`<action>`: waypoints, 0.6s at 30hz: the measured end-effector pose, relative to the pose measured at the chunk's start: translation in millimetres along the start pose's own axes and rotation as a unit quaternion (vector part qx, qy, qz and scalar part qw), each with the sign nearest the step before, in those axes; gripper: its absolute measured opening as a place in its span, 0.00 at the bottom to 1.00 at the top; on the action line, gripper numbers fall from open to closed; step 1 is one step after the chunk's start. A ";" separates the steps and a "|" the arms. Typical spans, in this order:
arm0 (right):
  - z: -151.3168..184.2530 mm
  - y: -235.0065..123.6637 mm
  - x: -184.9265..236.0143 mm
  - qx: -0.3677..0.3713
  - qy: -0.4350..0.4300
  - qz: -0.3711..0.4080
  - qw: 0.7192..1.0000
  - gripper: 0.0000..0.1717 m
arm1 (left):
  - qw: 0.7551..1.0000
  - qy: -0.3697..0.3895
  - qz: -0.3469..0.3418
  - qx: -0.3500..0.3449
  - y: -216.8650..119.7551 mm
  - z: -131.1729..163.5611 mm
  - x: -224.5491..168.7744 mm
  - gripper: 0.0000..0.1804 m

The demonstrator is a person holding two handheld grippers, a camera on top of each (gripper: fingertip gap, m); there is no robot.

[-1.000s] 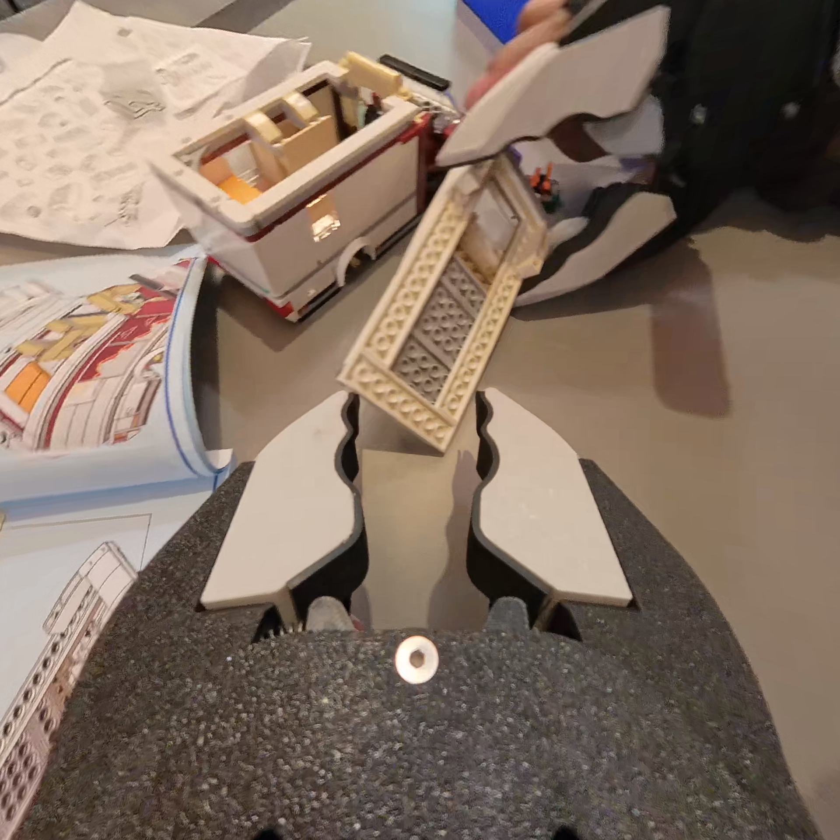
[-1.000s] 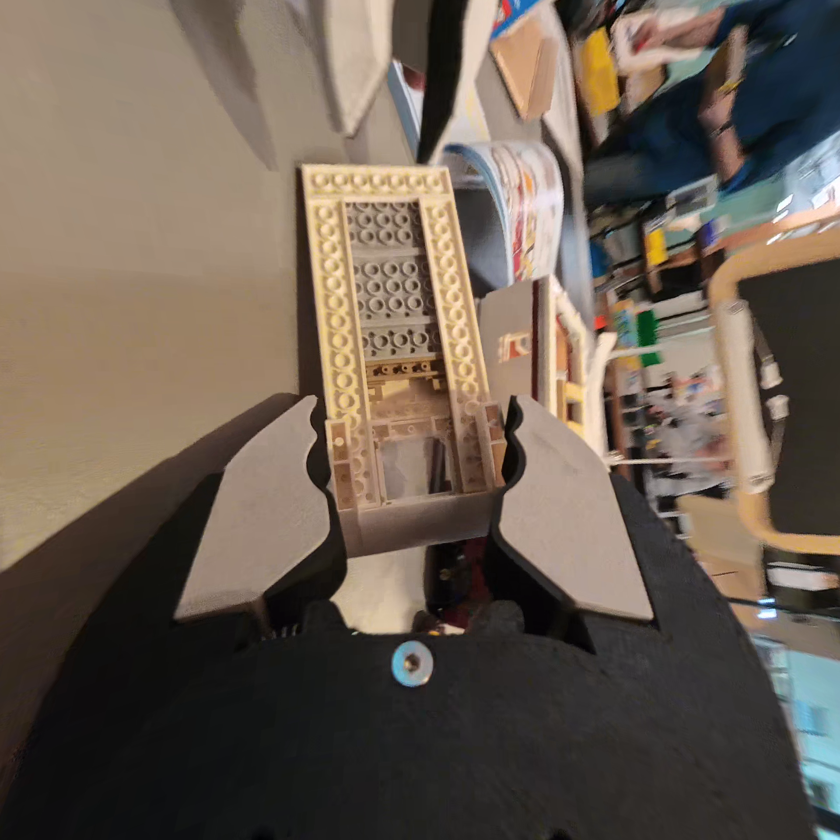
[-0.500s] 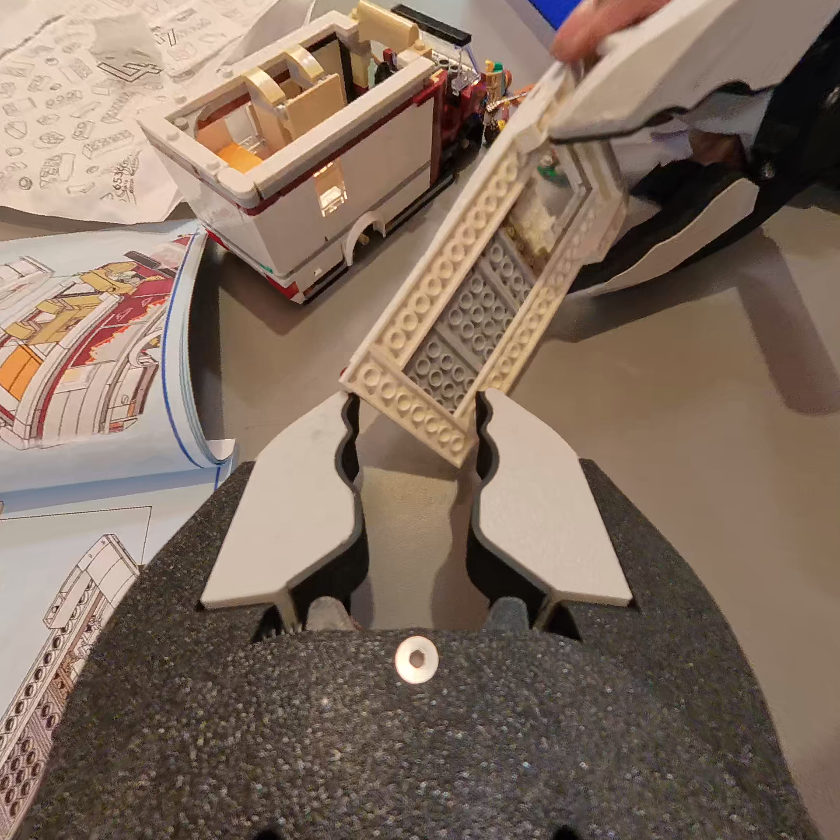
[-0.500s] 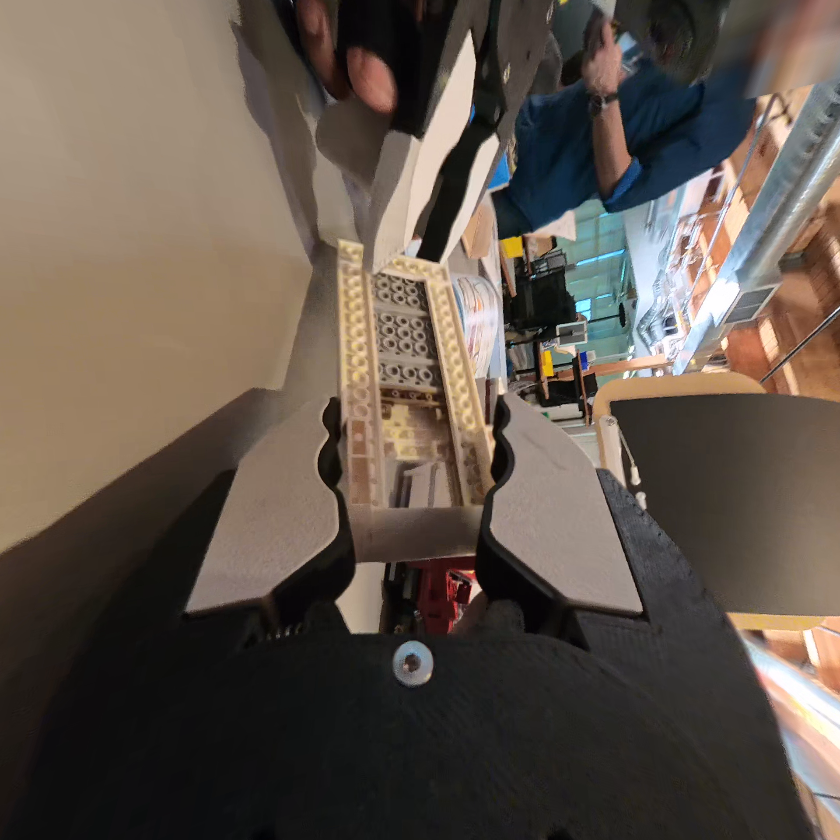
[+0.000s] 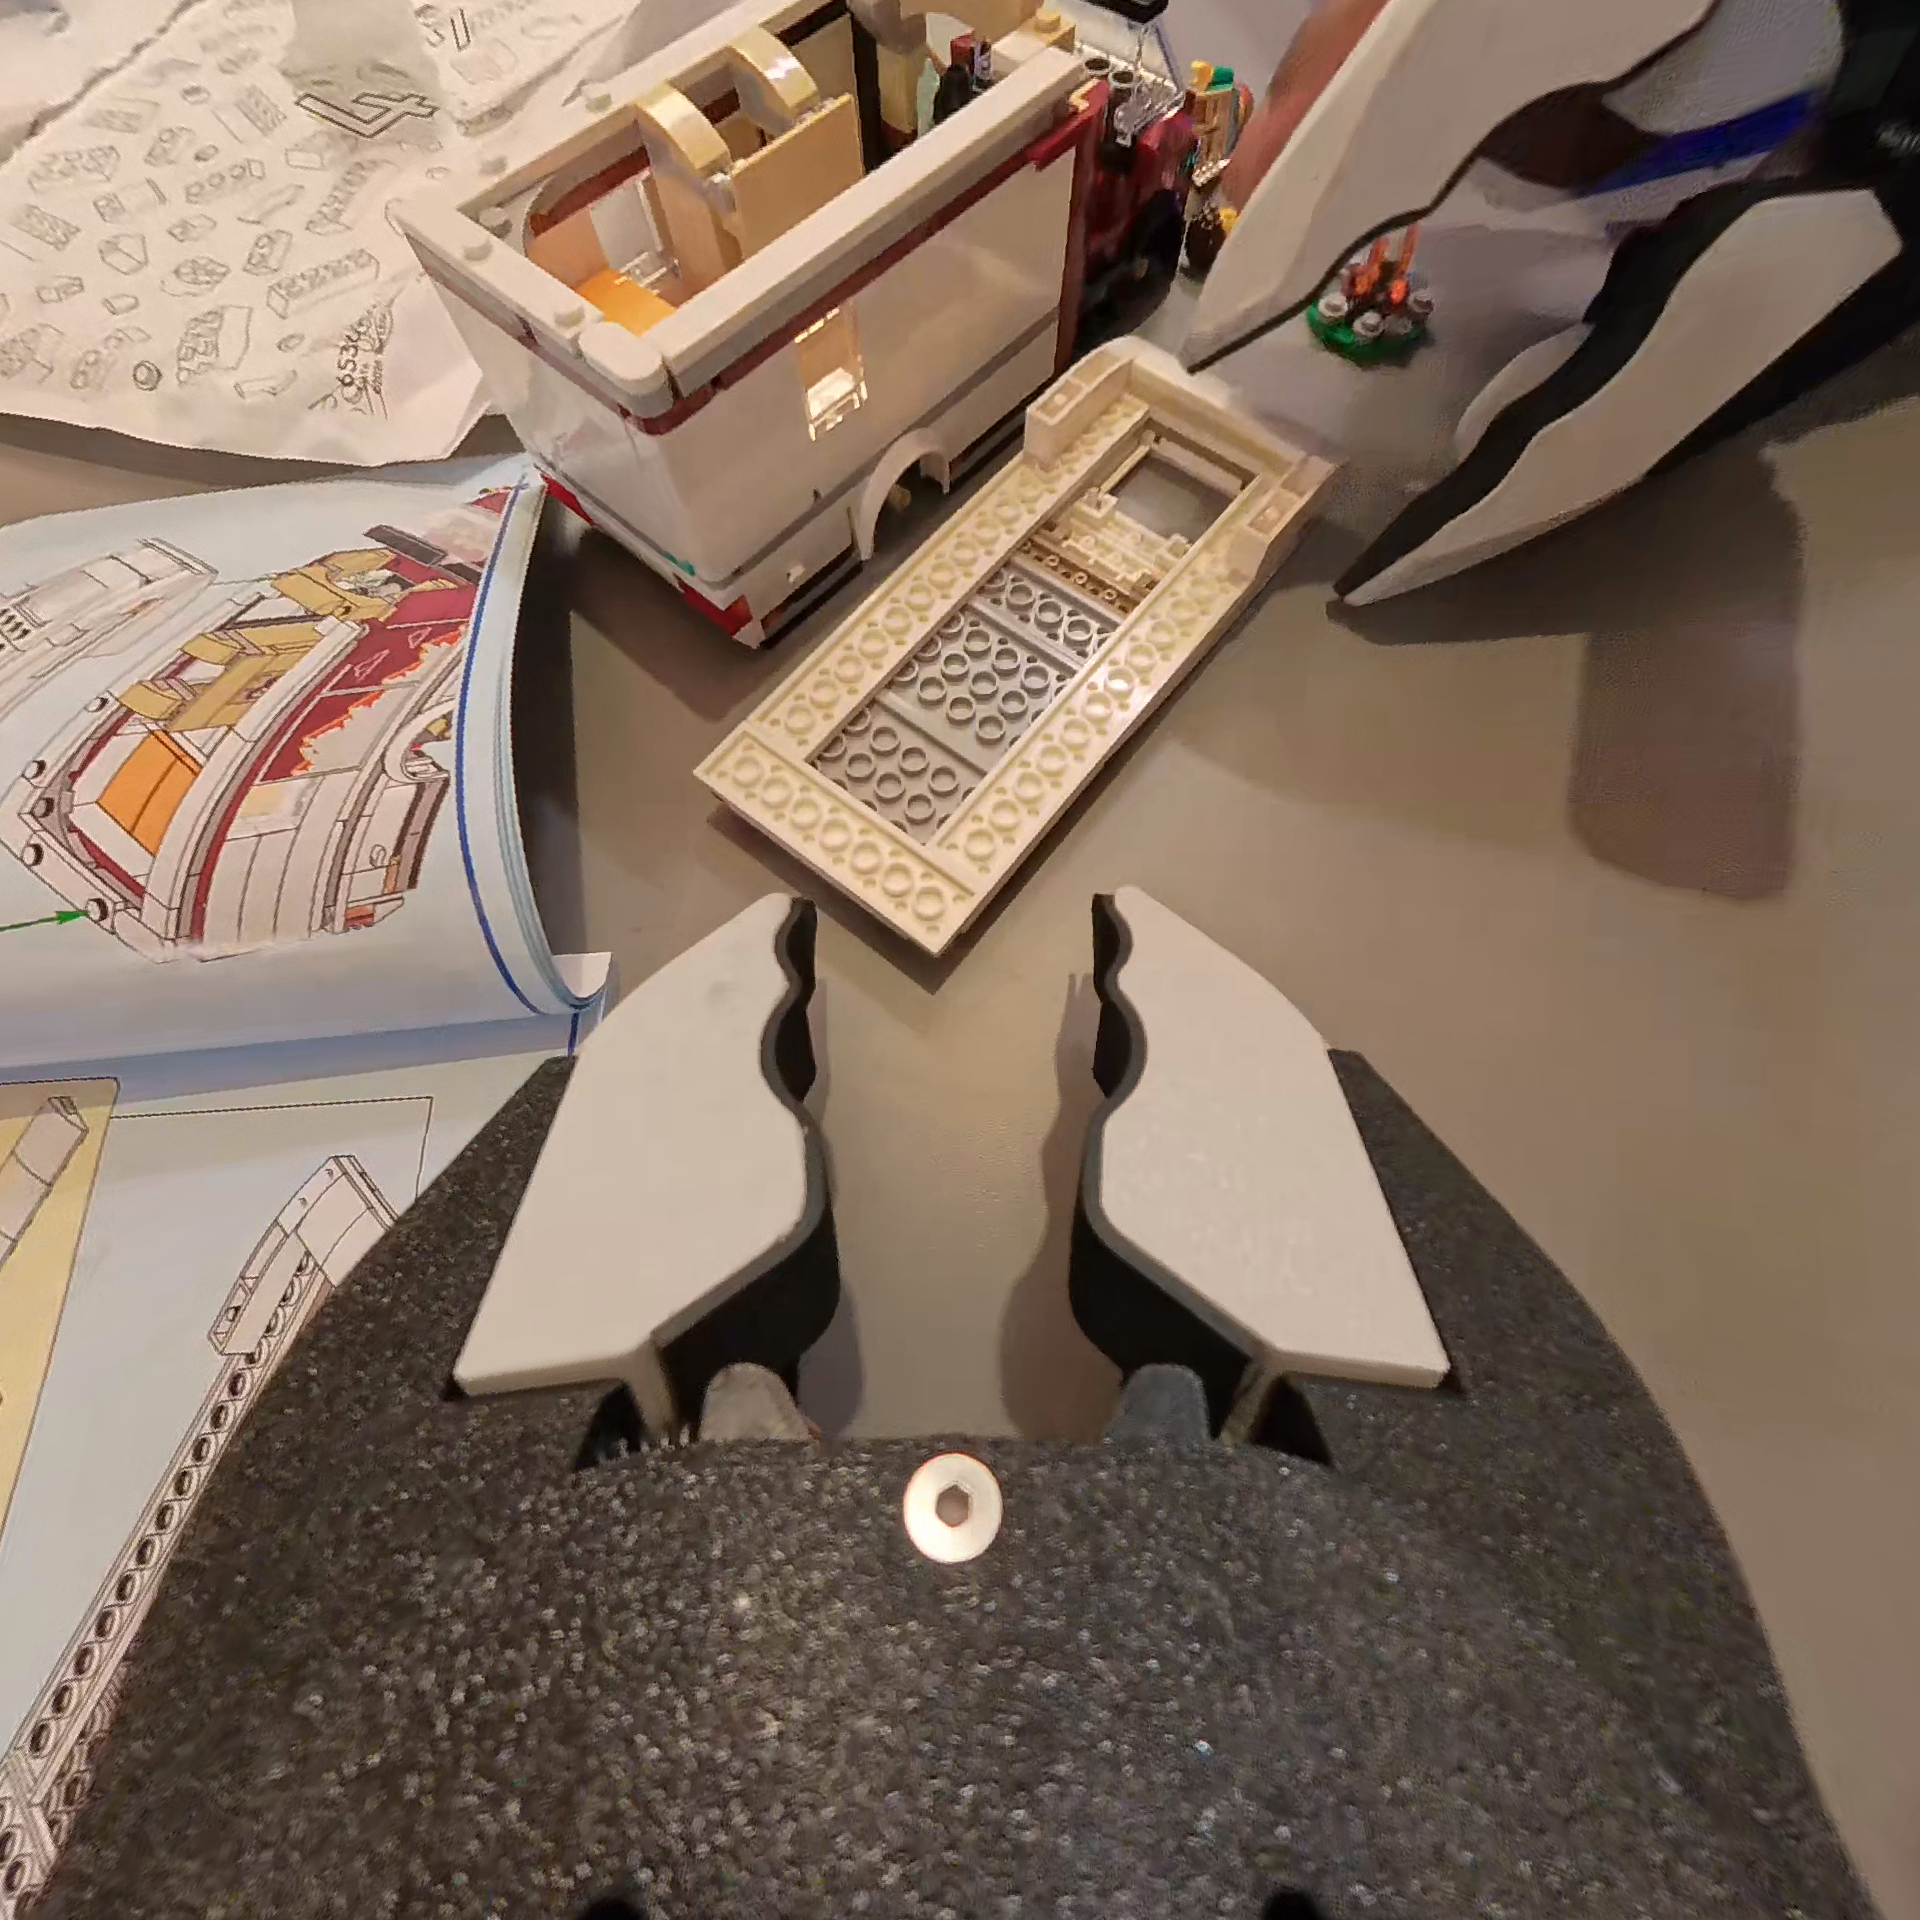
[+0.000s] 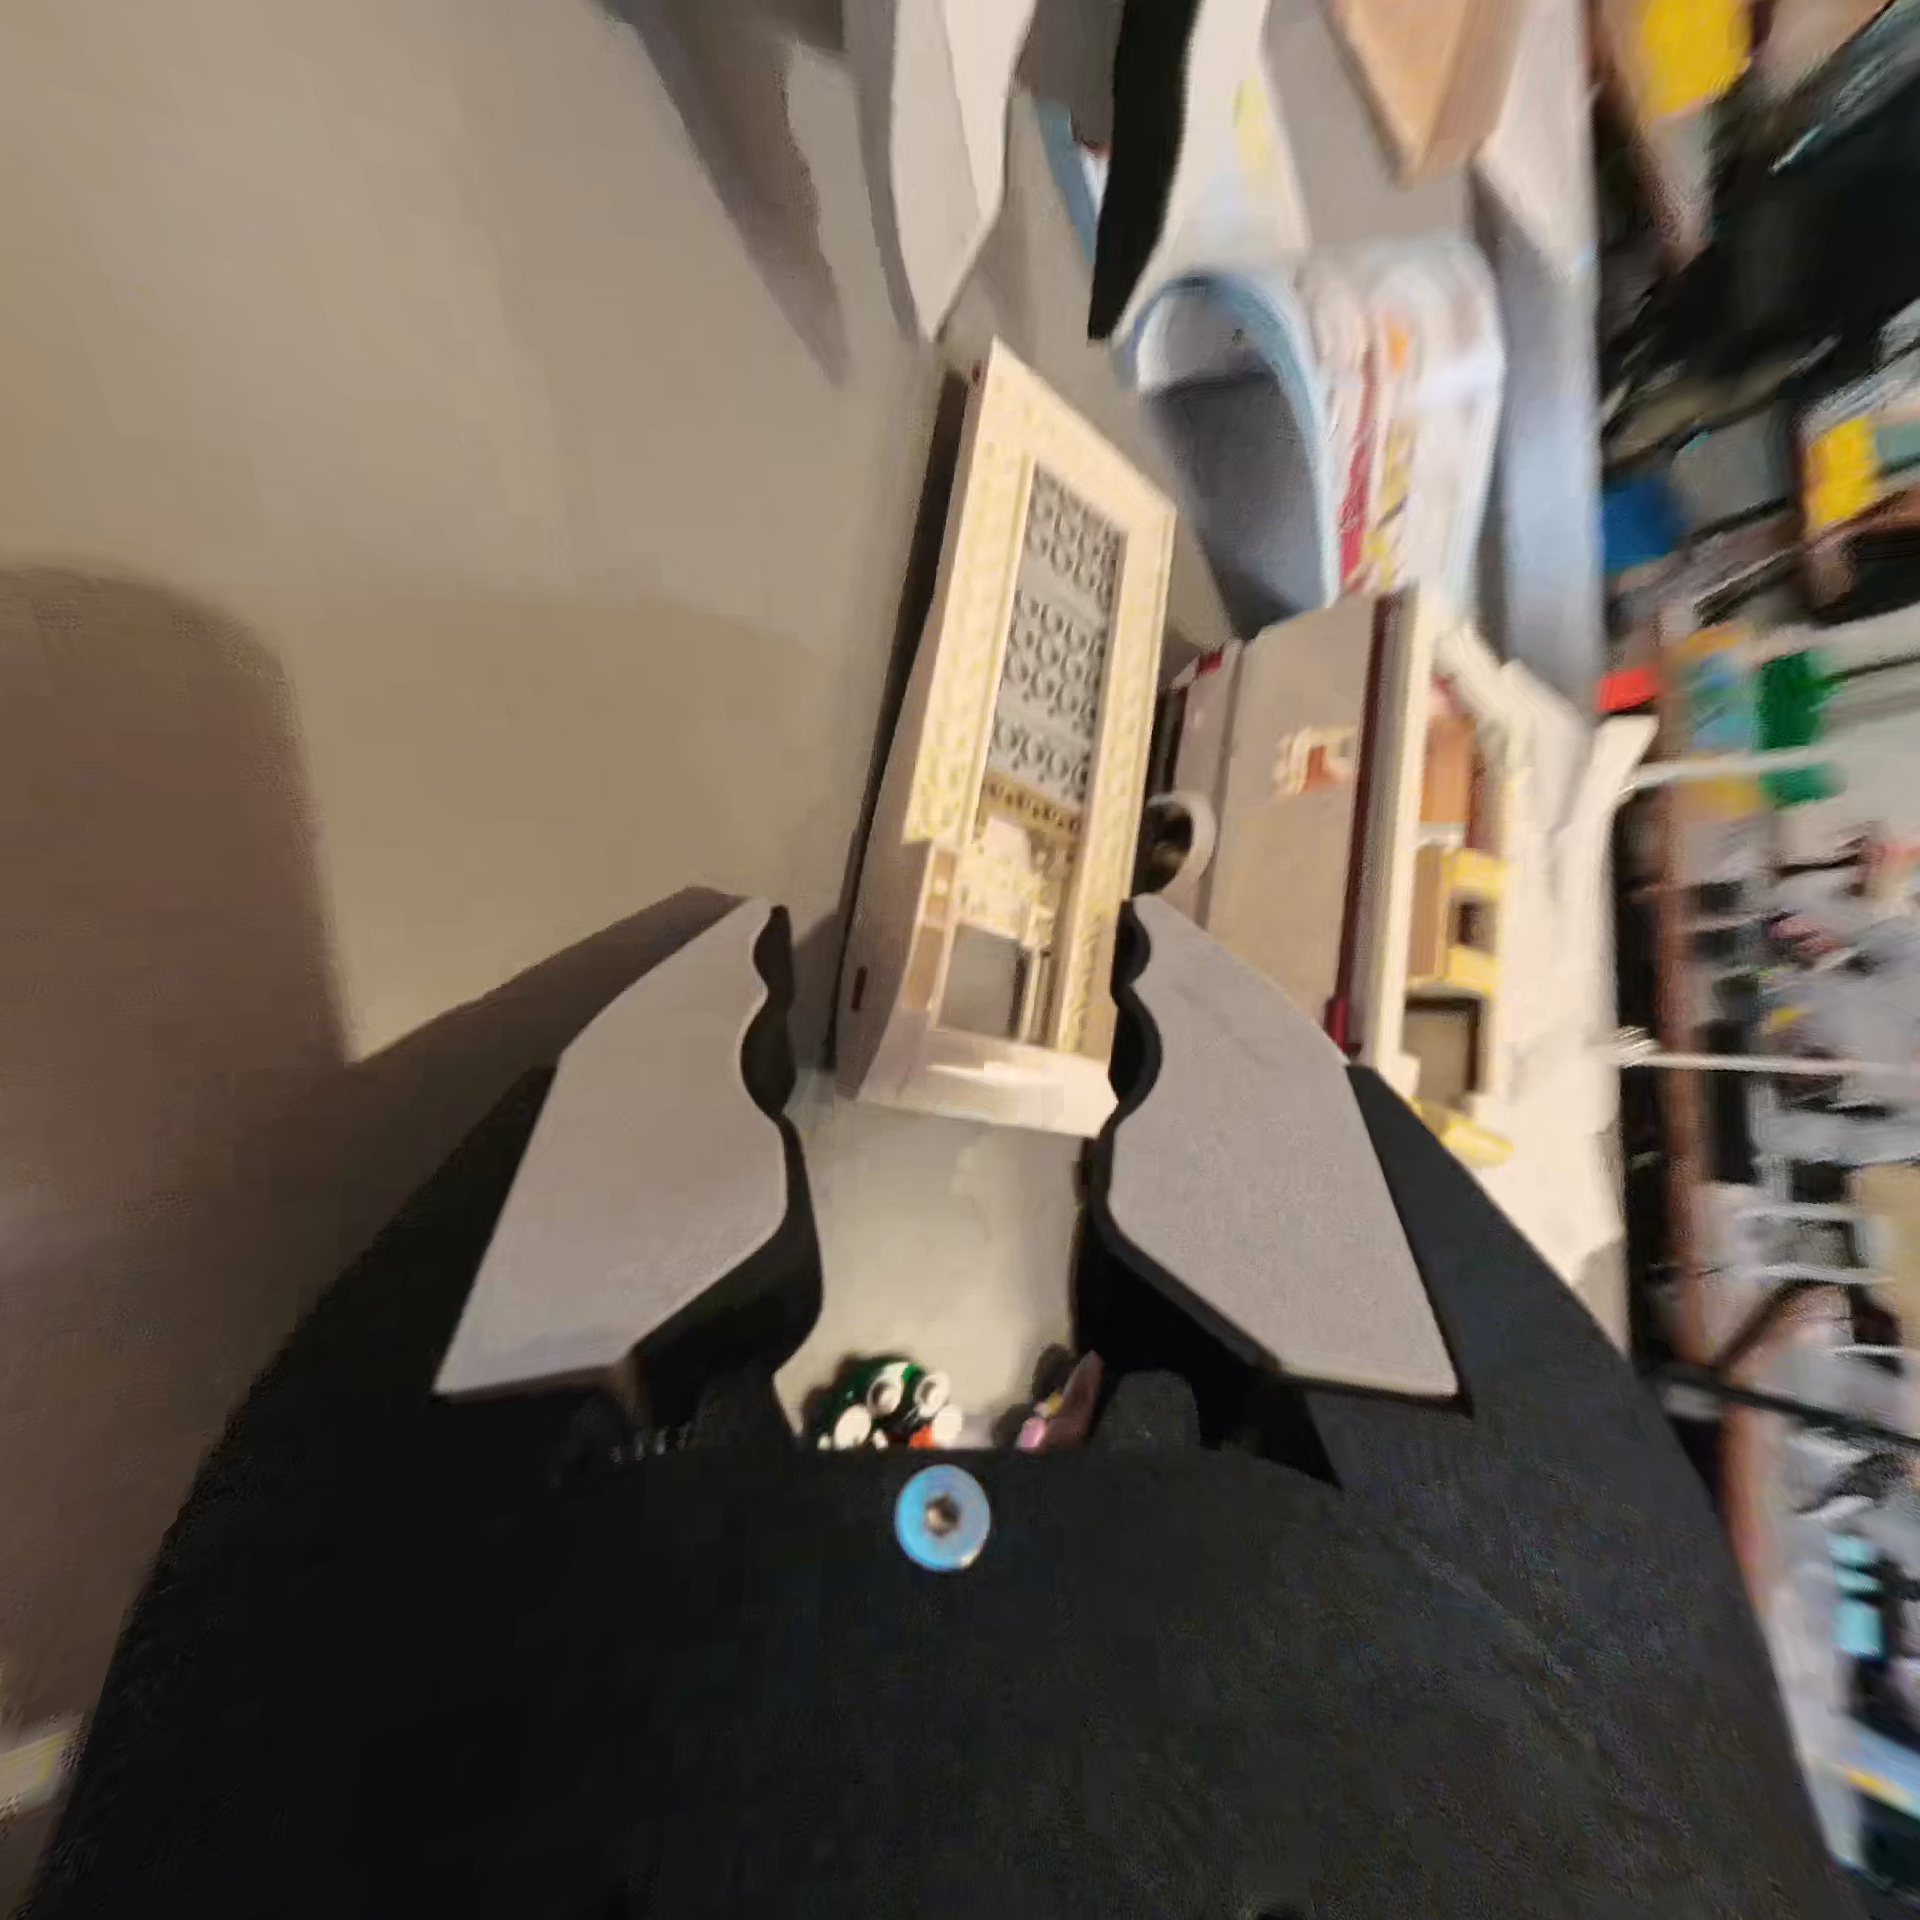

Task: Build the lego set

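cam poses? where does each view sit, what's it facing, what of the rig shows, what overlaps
Left wrist view: on the left gripper, angled down at the table; own open fingers show, right gripper far right.
Right wrist view: on the right gripper, rolled sideways, blurred; own fingers show.
Shared: cream roof panel, lying flat, ungripped; camper model; booklet.

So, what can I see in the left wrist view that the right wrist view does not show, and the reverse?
Only the left wrist view shows the loose printed sheets, the open top of the brick-built vehicle body and the left gripper, open over bare table. Only the right wrist view shows the blurred, cluttered room behind. Both show the cream and grey studded panel lying flat beside the vehicle body, the open instruction booklet, a small green-based piece, and the right gripper, open and clear of the panel.
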State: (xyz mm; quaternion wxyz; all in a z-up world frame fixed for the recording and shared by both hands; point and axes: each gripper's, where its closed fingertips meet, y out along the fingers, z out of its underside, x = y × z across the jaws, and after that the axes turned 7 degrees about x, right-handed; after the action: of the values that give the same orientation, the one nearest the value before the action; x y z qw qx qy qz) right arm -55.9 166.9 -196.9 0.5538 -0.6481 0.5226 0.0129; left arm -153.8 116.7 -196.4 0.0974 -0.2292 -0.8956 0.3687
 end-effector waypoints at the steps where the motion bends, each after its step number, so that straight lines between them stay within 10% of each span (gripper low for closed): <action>1: 3.0 0.2 1.1 0.010 0.015 -0.022 1.000 0.34 | 1.000 0.001 0.000 0.000 0.0 0.0 -0.3 0.29; 11: 4.1 13.7 1.3 0.070 -0.089 0.033 0.993 0.11 | 1.000 0.020 -0.013 0.010 0.1 4.2 2.3 0.29; 18: 1.0 4.4 4.0 0.046 -0.063 0.031 0.996 0.10 | 0.978 0.186 -0.091 0.000 -4.6 -1.4 1.8 0.33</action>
State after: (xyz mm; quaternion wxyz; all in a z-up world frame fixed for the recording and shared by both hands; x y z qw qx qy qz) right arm -56.6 165.7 -202.7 0.6142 -0.6033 0.5064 0.0469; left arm -156.4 115.6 -192.2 0.2952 -0.2116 -0.8790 0.3091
